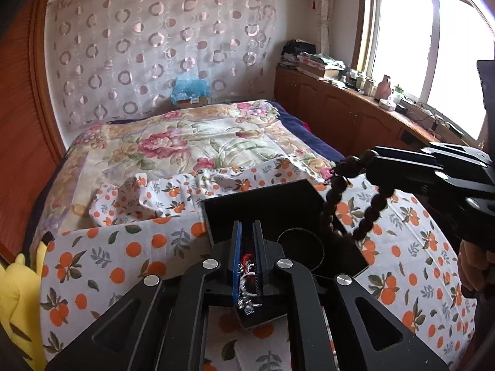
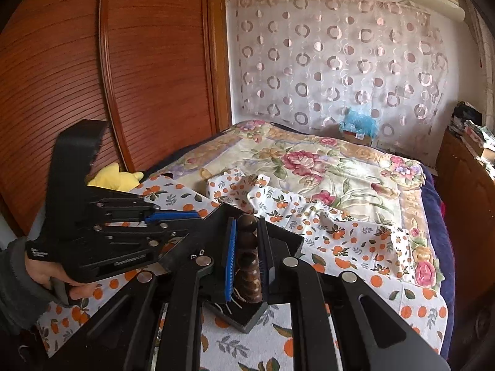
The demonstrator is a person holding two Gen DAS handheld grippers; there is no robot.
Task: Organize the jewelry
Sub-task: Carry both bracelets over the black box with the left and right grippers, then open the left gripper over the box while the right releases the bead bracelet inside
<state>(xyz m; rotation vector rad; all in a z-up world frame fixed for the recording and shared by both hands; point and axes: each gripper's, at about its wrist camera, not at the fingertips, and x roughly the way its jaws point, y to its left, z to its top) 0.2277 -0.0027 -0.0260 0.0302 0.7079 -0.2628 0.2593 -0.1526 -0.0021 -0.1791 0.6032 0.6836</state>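
A black jewelry tray (image 1: 263,204) lies on the orange-print cloth on the bed; it also shows in the right wrist view (image 2: 247,318). My left gripper (image 1: 247,232) is nearly shut above the tray's near part, with small silver and red jewelry (image 1: 247,278) showing between its jaws; whether it grips them I cannot tell. My right gripper (image 2: 247,232) is shut on a dark wooden bead bracelet (image 2: 247,247). In the left wrist view the bracelet (image 1: 331,198) hangs as a loop from the right gripper (image 1: 371,164) over the tray's right side.
The orange-print cloth (image 1: 123,247) covers the near bed, bunched behind the tray. A floral blanket (image 1: 185,136) lies beyond. A yellow plush toy (image 2: 117,176) sits at the left edge. A wooden wardrobe (image 2: 123,61) stands left, wooden cabinets (image 1: 340,105) right.
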